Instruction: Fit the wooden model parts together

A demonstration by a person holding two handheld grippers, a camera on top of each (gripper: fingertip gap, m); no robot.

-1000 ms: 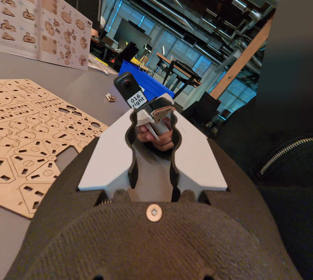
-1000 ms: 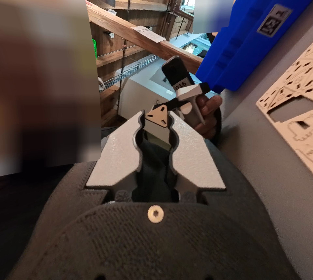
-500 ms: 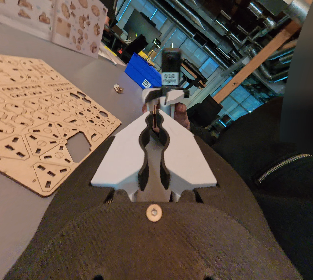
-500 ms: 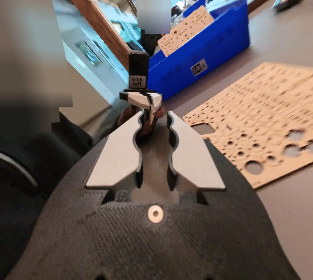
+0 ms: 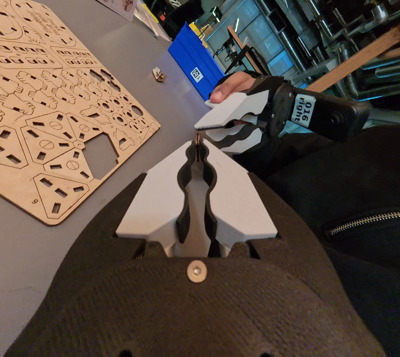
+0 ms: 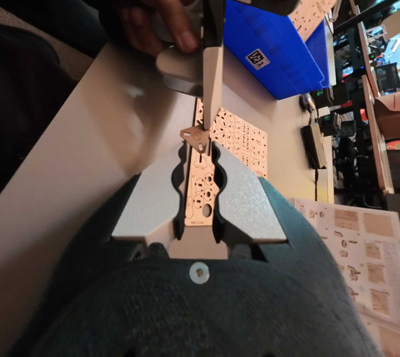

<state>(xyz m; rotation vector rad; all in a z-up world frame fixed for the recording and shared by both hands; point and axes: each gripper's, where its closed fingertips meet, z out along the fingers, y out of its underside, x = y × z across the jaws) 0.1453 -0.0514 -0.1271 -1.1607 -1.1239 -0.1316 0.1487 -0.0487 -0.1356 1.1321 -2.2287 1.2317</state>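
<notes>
Here your left tongs (image 5: 197, 143) pinch a small wooden triangle (image 6: 195, 138) edge-on; your right tongs (image 6: 199, 147) stand spread just beside it, above the bench's (image 5: 121, 43) cut plywood sheet (image 5: 54, 108).

My left wrist feed is dim and cool: most light comes from the bluish windows (image 5: 255, 28) in the upper middle, leaving the grey table (image 5: 129, 48) evenly lit with only soft shadows. Focus is sharp at centre, but the wide lens bends the pipes and beam in the upper right. My right wrist feed is warmer and brighter, with the table (image 6: 86, 130) washed pale on the left. There I see motion blur over the hand (image 6: 151, 5) at upper centre and softness along the lower and right edges; the upper left corner falls to near black.
</notes>
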